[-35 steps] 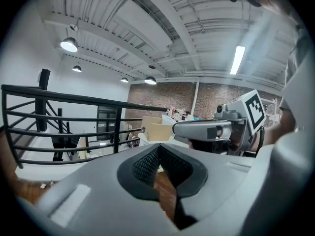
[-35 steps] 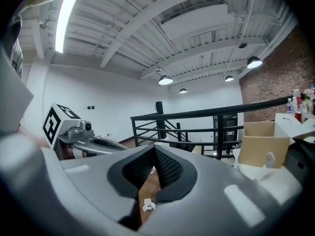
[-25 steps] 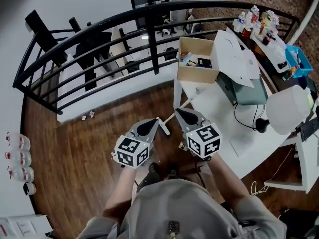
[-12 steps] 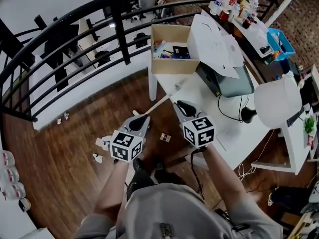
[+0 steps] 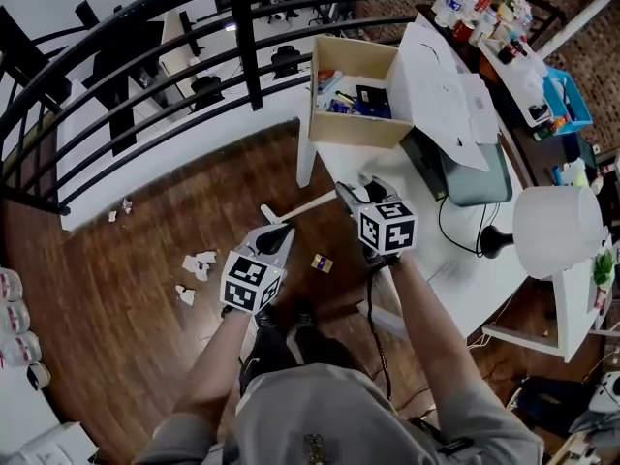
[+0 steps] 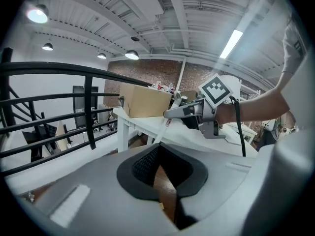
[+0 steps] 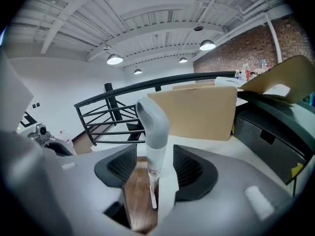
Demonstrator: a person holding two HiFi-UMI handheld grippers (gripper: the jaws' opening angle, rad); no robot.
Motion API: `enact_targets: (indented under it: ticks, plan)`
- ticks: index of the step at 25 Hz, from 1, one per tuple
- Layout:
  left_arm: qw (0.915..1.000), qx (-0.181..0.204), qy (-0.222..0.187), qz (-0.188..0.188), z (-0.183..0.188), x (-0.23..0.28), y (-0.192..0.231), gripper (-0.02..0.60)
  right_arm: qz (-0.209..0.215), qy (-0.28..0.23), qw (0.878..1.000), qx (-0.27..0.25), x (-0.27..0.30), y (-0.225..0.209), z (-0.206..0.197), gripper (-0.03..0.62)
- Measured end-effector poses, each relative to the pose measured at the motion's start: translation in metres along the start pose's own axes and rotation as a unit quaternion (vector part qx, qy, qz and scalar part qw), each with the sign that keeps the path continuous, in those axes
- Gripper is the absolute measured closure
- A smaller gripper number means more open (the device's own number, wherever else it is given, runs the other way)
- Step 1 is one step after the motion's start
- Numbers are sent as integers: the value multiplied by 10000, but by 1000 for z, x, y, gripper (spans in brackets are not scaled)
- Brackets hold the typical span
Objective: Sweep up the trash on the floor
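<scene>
Currently, right hand-held gripper (image 7: 153, 170): jaws opening, grey-topped white handle (image 7: 153, 127) standing loose between them. Left hand-held gripper (image 6: 161, 173): fully closed. Paper scraps (image 5: 199, 263) on floor (image 5: 126, 298).

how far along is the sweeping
Nothing looks swept yet: paper scraps and a small piece lie on the wood floor. The right gripper has its jaws opening around a white handle; the left gripper is shut and empty. All the sweeping is left.
</scene>
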State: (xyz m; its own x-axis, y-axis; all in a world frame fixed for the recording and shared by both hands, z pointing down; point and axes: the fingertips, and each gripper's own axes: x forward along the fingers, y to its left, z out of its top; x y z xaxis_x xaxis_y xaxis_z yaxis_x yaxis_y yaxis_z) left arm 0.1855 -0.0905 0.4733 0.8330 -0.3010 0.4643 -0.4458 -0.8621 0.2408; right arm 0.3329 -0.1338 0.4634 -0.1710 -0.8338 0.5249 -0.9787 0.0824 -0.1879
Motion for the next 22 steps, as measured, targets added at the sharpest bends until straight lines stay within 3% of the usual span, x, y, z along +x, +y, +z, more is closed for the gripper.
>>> enact_targets:
  ticks: [6,8,16,22]
  plan:
    - [9999,-73,81,-9,-12,5,10,575,22,8,9999,-137,11,6,2,418]
    - [9999,-80,52,-58,-16,6,10,575,33,36,9997,-222,10,11,2,490]
    - [9996,-30,250,-129,-41,10,15,572,462,45,9989,-24,2,53,0,500]
    - [9982,60,186,-567,-45,8,2,568,450,-109,9989,-96,-28,89,20,501]
